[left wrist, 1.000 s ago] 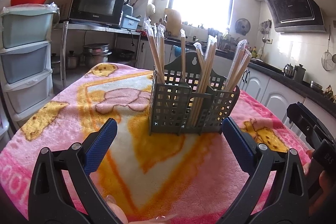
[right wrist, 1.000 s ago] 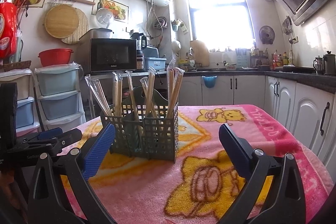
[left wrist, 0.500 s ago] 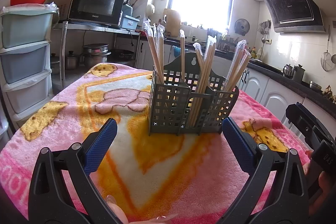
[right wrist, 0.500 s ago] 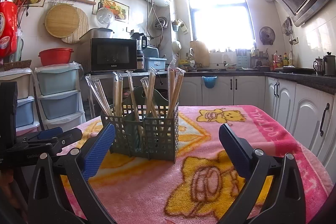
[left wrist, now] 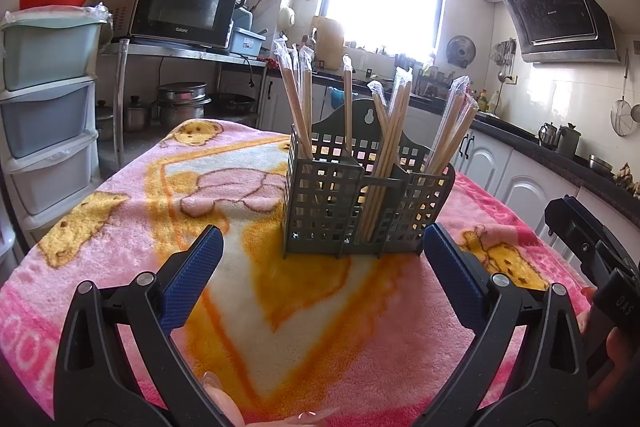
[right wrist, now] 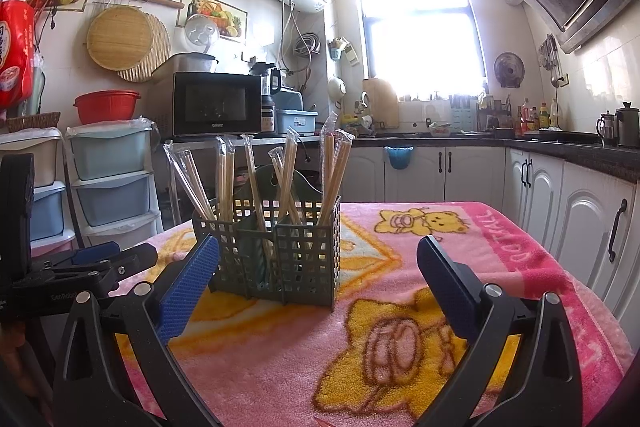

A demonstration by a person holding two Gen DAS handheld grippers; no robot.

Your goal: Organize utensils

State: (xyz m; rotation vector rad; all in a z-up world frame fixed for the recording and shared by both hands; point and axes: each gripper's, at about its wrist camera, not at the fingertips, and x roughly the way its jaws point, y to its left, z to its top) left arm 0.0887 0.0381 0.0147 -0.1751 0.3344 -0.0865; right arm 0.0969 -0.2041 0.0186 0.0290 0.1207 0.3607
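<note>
A dark green slotted utensil holder (left wrist: 360, 207) (right wrist: 276, 255) stands upright on the pink cartoon blanket (left wrist: 132, 211) (right wrist: 400, 359). Several pairs of plastic-wrapped wooden chopsticks (left wrist: 390, 147) (right wrist: 334, 179) stick up from its compartments. My left gripper (left wrist: 322, 267) is open just in front of the holder, nothing between its blue pads (left wrist: 192, 279). My right gripper (right wrist: 318, 283) is open too, near the holder's right front corner, empty. The right gripper's body (left wrist: 588, 259) shows at the right edge of the left wrist view, and the left gripper (right wrist: 80, 263) shows at the left edge of the right wrist view.
Stacked plastic drawers (left wrist: 44, 115) (right wrist: 112, 179) with a red basin (right wrist: 106, 105) stand at the left. A microwave (left wrist: 184, 5) (right wrist: 218, 103) sits on a steel shelf over pots (left wrist: 182, 105). White cabinets (right wrist: 560, 211) and a dark counter run along the right.
The left wrist view has shifted slightly, with the holder sitting a touch lower in frame. Both grippers stay open and the holder has not moved.
</note>
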